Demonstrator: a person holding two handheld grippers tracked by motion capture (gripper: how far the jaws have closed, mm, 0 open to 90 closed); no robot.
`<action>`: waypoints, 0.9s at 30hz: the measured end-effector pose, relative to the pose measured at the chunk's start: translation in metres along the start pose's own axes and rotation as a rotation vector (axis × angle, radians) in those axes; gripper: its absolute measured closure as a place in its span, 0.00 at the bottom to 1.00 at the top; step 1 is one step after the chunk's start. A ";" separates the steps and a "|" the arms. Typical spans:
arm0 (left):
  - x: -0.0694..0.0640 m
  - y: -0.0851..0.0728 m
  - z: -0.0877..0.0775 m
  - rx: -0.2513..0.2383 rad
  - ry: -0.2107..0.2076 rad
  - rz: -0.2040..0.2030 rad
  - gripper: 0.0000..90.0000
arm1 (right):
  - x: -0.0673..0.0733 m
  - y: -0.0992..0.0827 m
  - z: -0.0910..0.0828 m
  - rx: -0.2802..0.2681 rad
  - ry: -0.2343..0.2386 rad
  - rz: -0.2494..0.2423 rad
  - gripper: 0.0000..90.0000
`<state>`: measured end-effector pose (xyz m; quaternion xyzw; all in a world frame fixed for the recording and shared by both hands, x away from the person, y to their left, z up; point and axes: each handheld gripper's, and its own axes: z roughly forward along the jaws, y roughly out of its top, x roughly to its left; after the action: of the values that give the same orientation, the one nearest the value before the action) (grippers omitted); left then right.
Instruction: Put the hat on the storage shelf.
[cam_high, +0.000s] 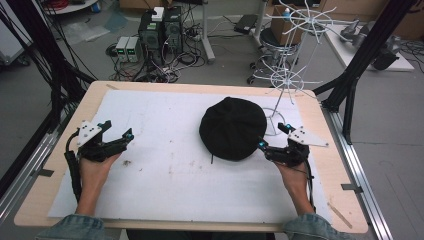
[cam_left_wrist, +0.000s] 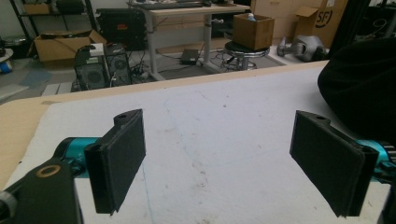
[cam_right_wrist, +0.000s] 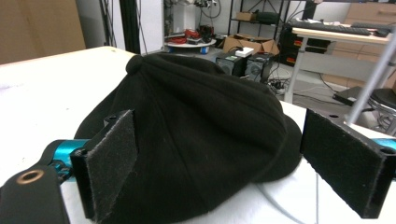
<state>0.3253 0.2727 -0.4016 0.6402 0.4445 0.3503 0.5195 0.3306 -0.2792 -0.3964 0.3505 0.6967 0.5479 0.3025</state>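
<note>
A black cloth cap (cam_high: 233, 128) lies on the white sheet (cam_high: 165, 165) right of the table's middle. My right gripper (cam_high: 272, 136) is open at the cap's right edge. In the right gripper view its jaws stand wide apart on either side of the cap (cam_right_wrist: 196, 126), close to it, with no clear contact. My left gripper (cam_high: 117, 129) is open over the bare sheet at the left, well away from the cap. In the left gripper view nothing lies between its jaws, and the cap (cam_left_wrist: 362, 88) shows at the far right.
A white wire rack (cam_high: 290, 75) on a thin pole stands on a ring base (cam_high: 274, 122) just behind the cap at the back right. The wooden table (cam_high: 325, 165) has black frame posts (cam_high: 362, 55) at its sides. Computers and cables sit on the floor beyond.
</note>
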 end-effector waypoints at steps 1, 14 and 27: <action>0.000 0.000 0.000 0.002 -0.002 -0.003 0.21 | 0.001 0.004 0.006 -0.004 0.008 -0.015 0.12; 0.000 -0.001 0.001 0.008 -0.008 -0.002 0.21 | 0.010 0.021 0.043 0.024 0.073 -0.068 0.12; 0.000 -0.001 0.002 0.009 -0.008 -0.005 0.21 | 0.015 0.022 0.081 0.058 0.129 -0.172 0.18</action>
<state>0.3270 0.2724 -0.4032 0.6426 0.4456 0.3444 0.5195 0.3907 -0.2188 -0.3928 0.2620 0.7579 0.5208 0.2928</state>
